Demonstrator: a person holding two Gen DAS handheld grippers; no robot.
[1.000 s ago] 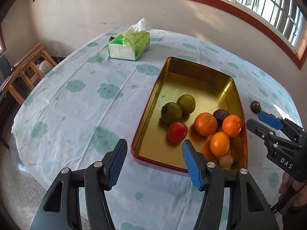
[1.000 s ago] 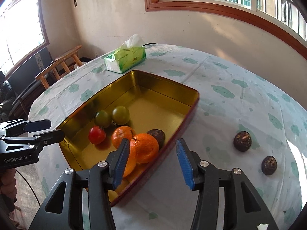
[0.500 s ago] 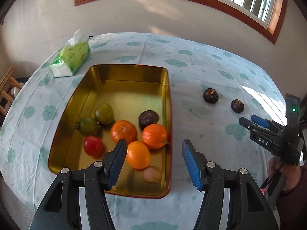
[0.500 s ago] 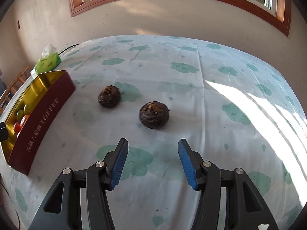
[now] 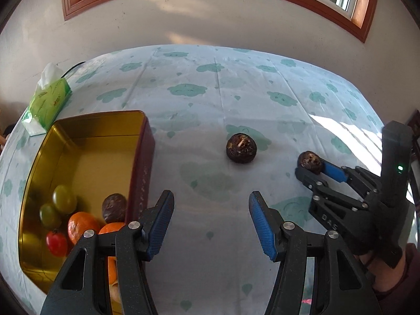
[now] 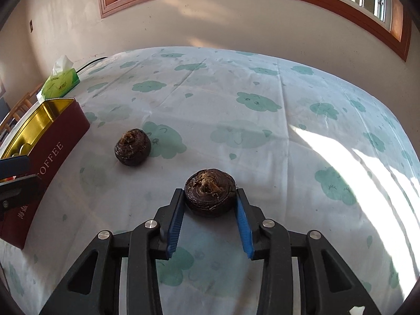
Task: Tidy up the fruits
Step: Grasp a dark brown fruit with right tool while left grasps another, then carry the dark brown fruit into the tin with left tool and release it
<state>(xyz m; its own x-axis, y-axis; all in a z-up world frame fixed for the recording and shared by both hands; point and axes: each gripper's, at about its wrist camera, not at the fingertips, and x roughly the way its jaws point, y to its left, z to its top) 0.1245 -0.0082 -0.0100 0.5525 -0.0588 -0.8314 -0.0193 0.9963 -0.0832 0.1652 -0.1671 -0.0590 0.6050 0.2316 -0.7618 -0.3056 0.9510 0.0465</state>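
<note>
My right gripper (image 6: pixel 209 204) has its blue pads closed against a dark brown water chestnut (image 6: pixel 210 191) on the tablecloth; it also shows in the left wrist view (image 5: pixel 309 161). A second chestnut (image 6: pixel 132 150) lies free to the left, also in the left wrist view (image 5: pixel 241 148). My left gripper (image 5: pixel 211 221) is open and empty, hovering beside the gold tin tray (image 5: pixel 86 124). The tray holds oranges (image 5: pixel 81 225), green fruits (image 5: pixel 64 202), a red tomato (image 5: pixel 56 242) and a brown chestnut (image 5: pixel 114 207).
A green tissue box (image 5: pixel 47 105) stands at the far left of the table beyond the tray. The tray's red outer wall (image 6: pixel 50 162) reads TOFFEE. A wall with a window runs behind the table. Sunlight falls on the cloth at right.
Both grippers swung right, away from the tray. My right gripper moved forward onto the nearer chestnut and closed on it. My left gripper stays open.
</note>
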